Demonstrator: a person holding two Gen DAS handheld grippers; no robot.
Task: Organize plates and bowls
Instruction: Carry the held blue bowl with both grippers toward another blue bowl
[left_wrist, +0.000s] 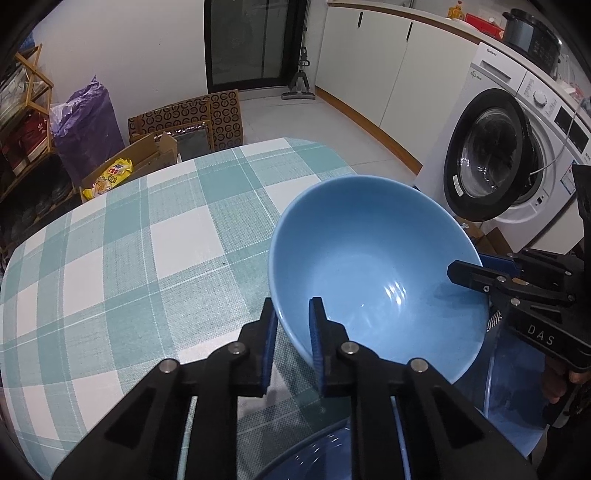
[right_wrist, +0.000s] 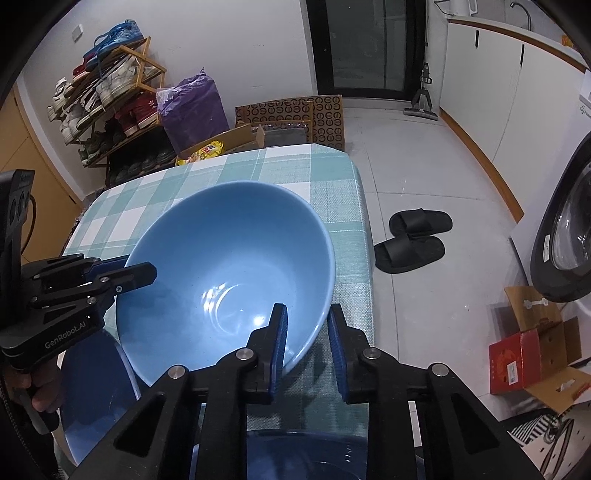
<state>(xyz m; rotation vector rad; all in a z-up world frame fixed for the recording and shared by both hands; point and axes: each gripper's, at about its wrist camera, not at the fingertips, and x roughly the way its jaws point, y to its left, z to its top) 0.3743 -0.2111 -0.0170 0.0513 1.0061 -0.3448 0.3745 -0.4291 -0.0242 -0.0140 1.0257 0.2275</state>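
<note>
White capitals "DAS" stand on the black plastic body of the right gripper (left_wrist: 466, 265), seen to the right of the left gripper's own fingers in the left wrist view. Pale letters reading "GenRobot.AI" run along the black plastic body of the left gripper (right_wrist: 137, 266), seen to the left of the right gripper's fingers in the right wrist view. Beyond and to the right of the left gripper, the white front-loading washing machine (left_wrist: 517, 147) carries the brand "Galanz" in small dark letters on its top panel. The print on the yellow snack bag (left_wrist: 107, 179), beyond and left of that gripper, is too blurred to read.
</note>
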